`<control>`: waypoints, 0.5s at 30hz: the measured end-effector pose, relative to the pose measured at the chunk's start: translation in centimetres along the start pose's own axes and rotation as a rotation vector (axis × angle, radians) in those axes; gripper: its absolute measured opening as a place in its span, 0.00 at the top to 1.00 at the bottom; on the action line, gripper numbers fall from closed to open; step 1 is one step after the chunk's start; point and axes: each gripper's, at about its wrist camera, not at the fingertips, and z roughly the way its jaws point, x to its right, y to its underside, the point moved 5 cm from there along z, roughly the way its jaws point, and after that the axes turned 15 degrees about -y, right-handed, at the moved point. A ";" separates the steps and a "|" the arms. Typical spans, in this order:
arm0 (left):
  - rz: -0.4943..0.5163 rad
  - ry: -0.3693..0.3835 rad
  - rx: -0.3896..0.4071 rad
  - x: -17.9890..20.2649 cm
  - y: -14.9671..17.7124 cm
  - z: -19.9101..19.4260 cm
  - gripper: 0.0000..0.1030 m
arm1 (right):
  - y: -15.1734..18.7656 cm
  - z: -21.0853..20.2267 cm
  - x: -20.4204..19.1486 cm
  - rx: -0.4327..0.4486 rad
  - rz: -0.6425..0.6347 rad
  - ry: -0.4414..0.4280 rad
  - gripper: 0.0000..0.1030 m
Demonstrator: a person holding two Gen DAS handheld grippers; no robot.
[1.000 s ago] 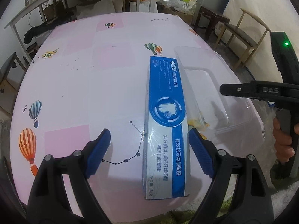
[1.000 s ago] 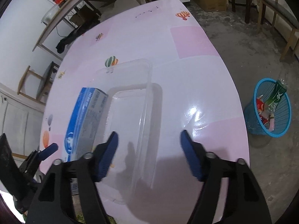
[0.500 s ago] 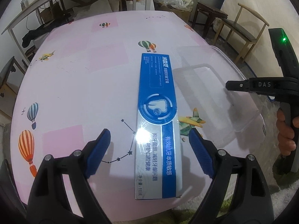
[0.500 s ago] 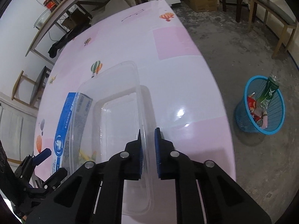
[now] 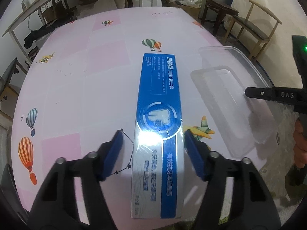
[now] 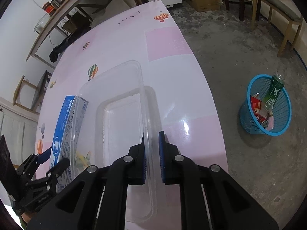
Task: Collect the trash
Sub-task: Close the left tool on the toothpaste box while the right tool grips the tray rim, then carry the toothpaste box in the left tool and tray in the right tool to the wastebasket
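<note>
A long blue and silver toothpaste box point(image 5: 159, 99) lies flat on the pink table point(image 5: 76, 88), pointing away from me. My left gripper point(image 5: 153, 134) straddles its near half and its jaws are closing. The right pad meets the box's edge, while a small gap remains at the left pad. A clear plastic container point(image 6: 122, 115) sits to the right of the box point(image 6: 65, 122). My right gripper point(image 6: 152, 143) is shut on its right rim. In the left wrist view that container point(image 5: 226, 99) looks tilted and lies apart from the box.
A blue mesh basket point(image 6: 266, 105) stands on the concrete floor right of the table, holding a green bottle and wrappers. The table's edge point(image 6: 207, 95) runs close to the container. Wooden chairs point(image 5: 255, 25) and cluttered shelves line the far side.
The right jaws closed on the container's rim, and the container shifted right, off the toothpaste box. The left jaws narrowed around the box.
</note>
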 end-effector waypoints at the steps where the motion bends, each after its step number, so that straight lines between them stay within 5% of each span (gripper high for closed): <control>1: -0.007 0.000 -0.006 0.0 -0.1 0.2 0.50 | 0.0 0.0 0.0 0.000 -0.002 -0.004 0.89; 15: -0.098 -0.008 0.038 -1.3 -1.1 -1.7 0.57 | -0.3 -2.0 -0.8 0.043 -0.040 -0.111 0.96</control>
